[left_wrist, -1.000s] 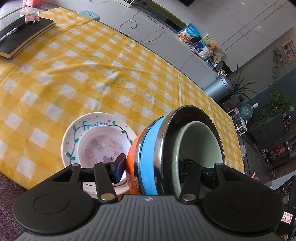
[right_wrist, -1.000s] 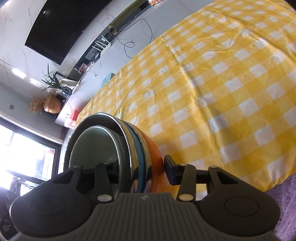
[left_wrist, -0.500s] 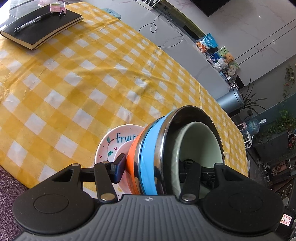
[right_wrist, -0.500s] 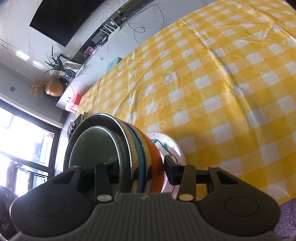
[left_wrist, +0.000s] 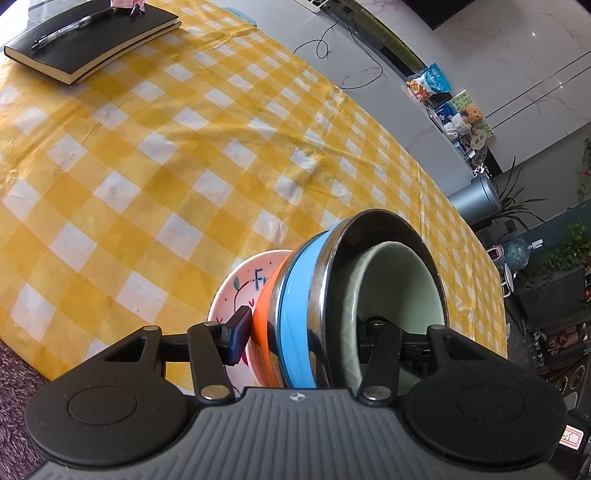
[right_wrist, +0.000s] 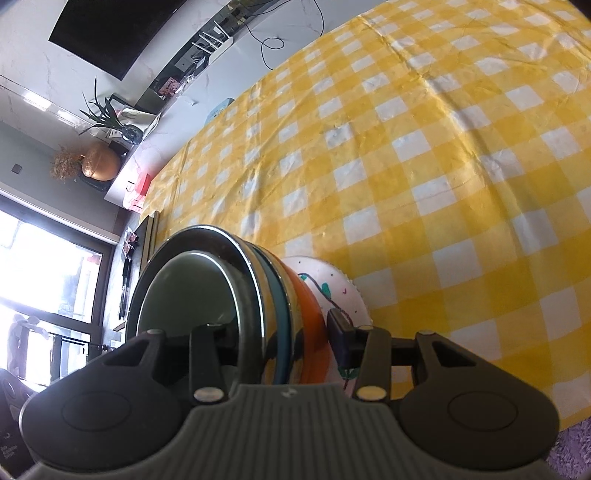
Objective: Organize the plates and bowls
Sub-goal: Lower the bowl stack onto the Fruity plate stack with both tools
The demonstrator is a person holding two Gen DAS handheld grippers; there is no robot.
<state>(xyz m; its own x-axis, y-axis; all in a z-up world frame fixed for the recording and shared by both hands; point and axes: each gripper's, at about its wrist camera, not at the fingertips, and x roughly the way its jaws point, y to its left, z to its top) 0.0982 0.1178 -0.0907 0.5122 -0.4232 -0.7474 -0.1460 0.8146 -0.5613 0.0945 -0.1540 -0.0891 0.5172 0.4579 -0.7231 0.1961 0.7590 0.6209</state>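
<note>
Left wrist view: the left gripper (left_wrist: 306,338) is clamped across the rims of a nested stack of bowls (left_wrist: 334,306), one blue-padded finger (left_wrist: 236,338) pressed to the outside of the orange outer bowl (left_wrist: 264,325) and the other finger inside the pale green ceramic innermost bowl (left_wrist: 397,291). Between those two sit a sky-blue bowl (left_wrist: 297,310) and a shiny steel bowl (left_wrist: 332,280), all tipped on edge in this view. Just behind the stack, a white round plate with blue lettering and green leaf drawings (left_wrist: 238,291) lies on the yellow-and-white checked tablecloth (left_wrist: 177,155), near the table's front edge. A black notebook (left_wrist: 92,37) with a pen (left_wrist: 70,31) on its cover rests at the far corner, well apart from the bowls.

In the right wrist view, the right gripper (right_wrist: 275,336) grips the same stack (right_wrist: 236,295) from the opposite side, one finger inside the green bowl (right_wrist: 184,291), the other against the orange wall (right_wrist: 310,317). The decorated plate (right_wrist: 332,284) shows just beyond the orange bowl, lying on the cloth (right_wrist: 424,147).
</note>
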